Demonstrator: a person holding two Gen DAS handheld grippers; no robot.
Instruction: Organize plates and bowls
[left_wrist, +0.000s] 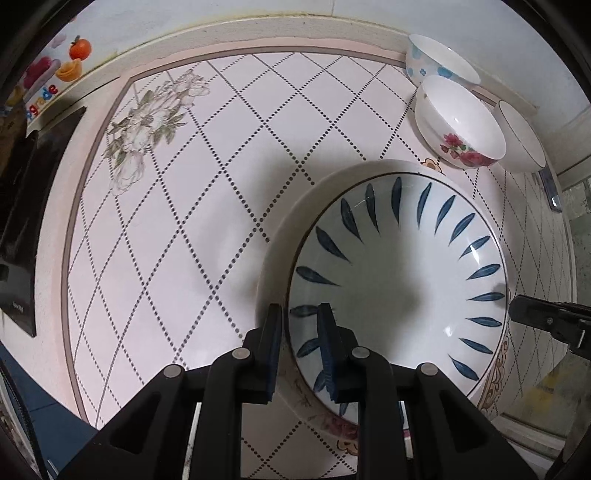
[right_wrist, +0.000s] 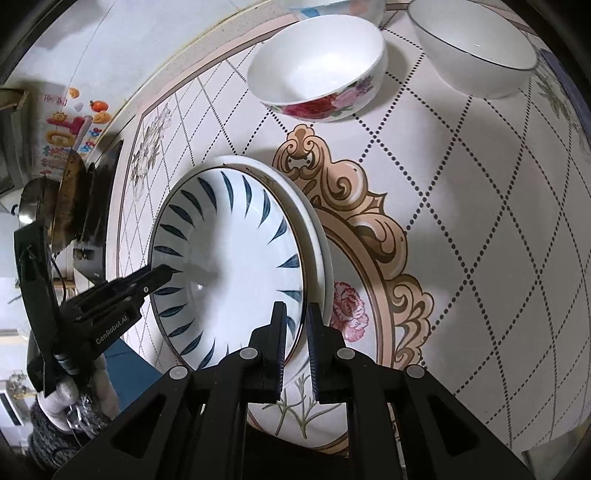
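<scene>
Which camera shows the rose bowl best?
The right wrist view: the rose bowl is large there, with its inside and flower band plain. The left wrist view shows the bowl small, far off and tipped by the lens.

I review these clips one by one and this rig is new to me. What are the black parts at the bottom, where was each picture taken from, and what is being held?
No robot here: a person holds a two-finger tool in each hand, each with a camera looking along its jaws. One picture looks from the left gripper, the other from the right gripper. Both clamp opposite rims of the blue-leaf plate, which sits in a white plate on the patterned table. Behind stand a rose bowl, a blue-flower bowl and a dark-rimmed white bowl.
</scene>
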